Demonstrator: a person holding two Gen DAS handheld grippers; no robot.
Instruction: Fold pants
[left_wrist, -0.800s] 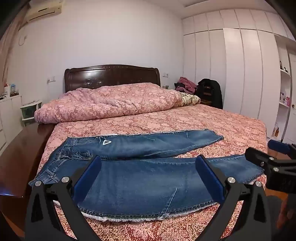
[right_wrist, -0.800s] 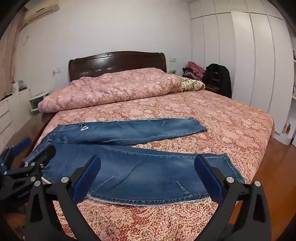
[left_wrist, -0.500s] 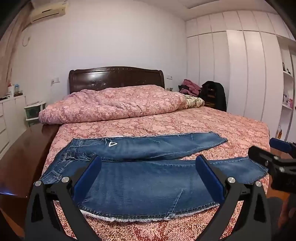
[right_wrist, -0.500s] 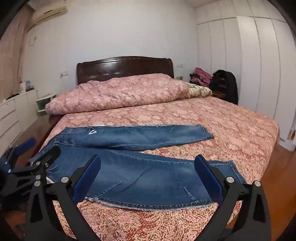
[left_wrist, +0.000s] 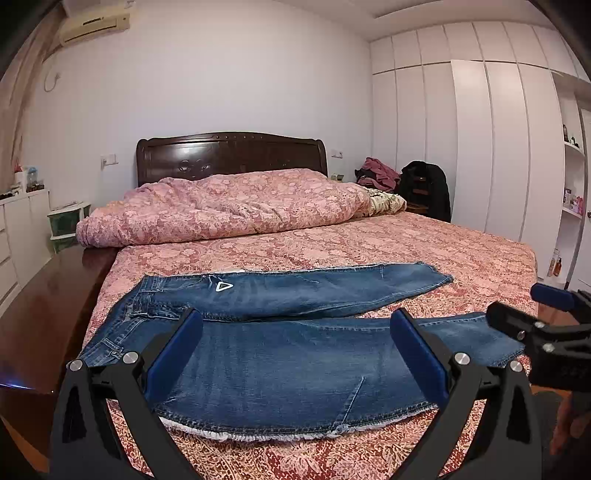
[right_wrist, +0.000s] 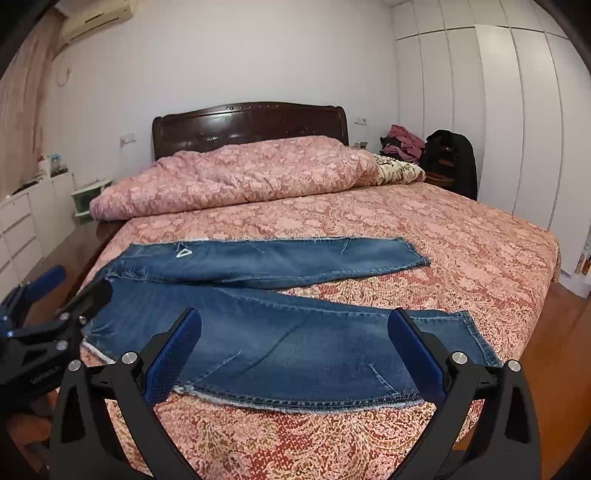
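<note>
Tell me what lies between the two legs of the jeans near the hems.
Only bare bedspread: the jeans legs spread apart toward the hems, leaving a wedge of pink cover, clearest in the right wrist view.

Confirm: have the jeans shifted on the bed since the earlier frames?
No. The jeans lie where they did, judged against the headboard and bedspread.

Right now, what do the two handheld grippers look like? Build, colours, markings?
Both match: the left gripper and right gripper have matte black A-shaped finger frames with silver round bolt heads, and textured blue pads on the inner faces of the fingers. The left one's body carries small white lettering, unreadable. No cables show.
</note>
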